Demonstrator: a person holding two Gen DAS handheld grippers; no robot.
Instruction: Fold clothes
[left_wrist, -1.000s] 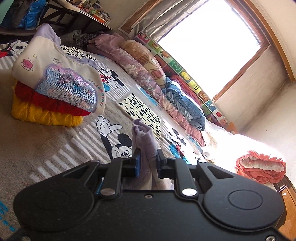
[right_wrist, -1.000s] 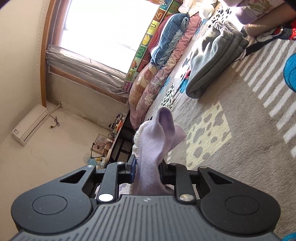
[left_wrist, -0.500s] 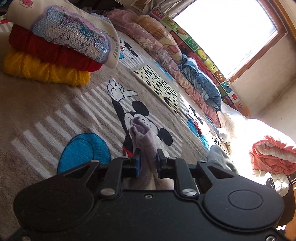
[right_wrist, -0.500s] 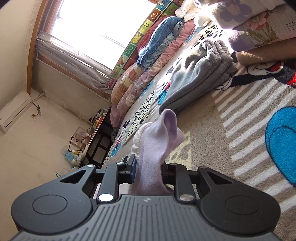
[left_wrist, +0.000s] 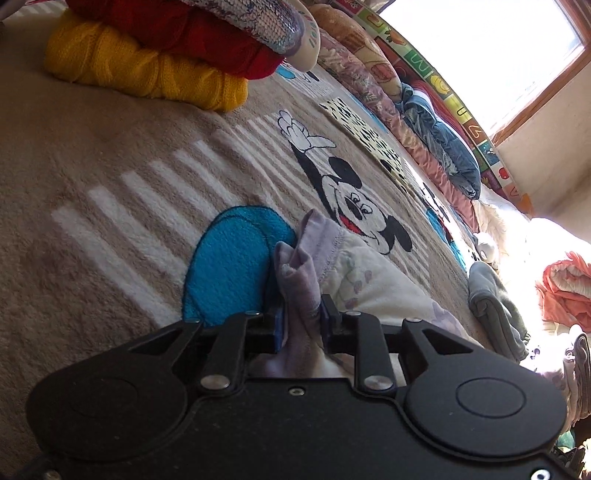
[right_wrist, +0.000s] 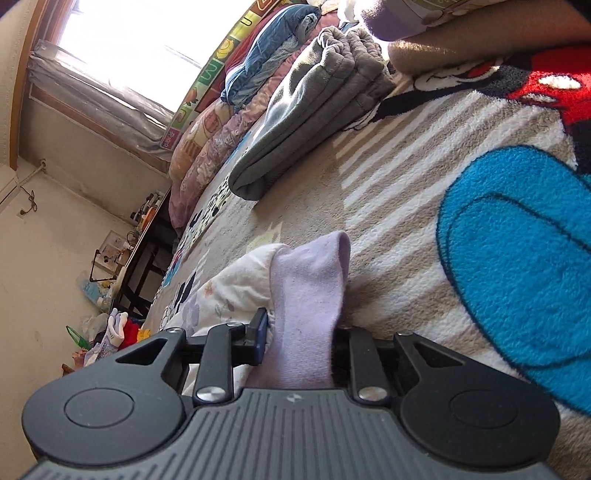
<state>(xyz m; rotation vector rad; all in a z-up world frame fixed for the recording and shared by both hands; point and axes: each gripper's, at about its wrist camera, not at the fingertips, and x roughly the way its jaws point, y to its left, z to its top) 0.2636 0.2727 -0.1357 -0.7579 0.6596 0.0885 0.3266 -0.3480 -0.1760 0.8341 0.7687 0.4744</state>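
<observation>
A white garment with lilac trim and a small flower print (left_wrist: 369, 280) lies bunched low on the cartoon-mouse blanket (left_wrist: 110, 177). My left gripper (left_wrist: 301, 325) has a lilac edge of it (left_wrist: 303, 266) between its blue pads. Its jaws are opening, but the cloth still fills the gap. In the right wrist view the same garment (right_wrist: 232, 284) spreads to the left, and my right gripper (right_wrist: 301, 332) is shut on its lilac cuff (right_wrist: 310, 280), which stands up between the fingers. Both grippers are close above the blanket.
A stack of folded clothes, yellow under red under a sequinned top (left_wrist: 147, 70), sits at the far left. A folded grey garment (right_wrist: 306, 110) lies ahead of the right gripper. Rolled quilts and pillows (left_wrist: 436, 140) line the window wall. An orange cloth heap (left_wrist: 565, 291) is at the right.
Both grippers have come down toward the blanket with the garment, whose white body now rests on it. The gap between the left pads is slightly wider.
</observation>
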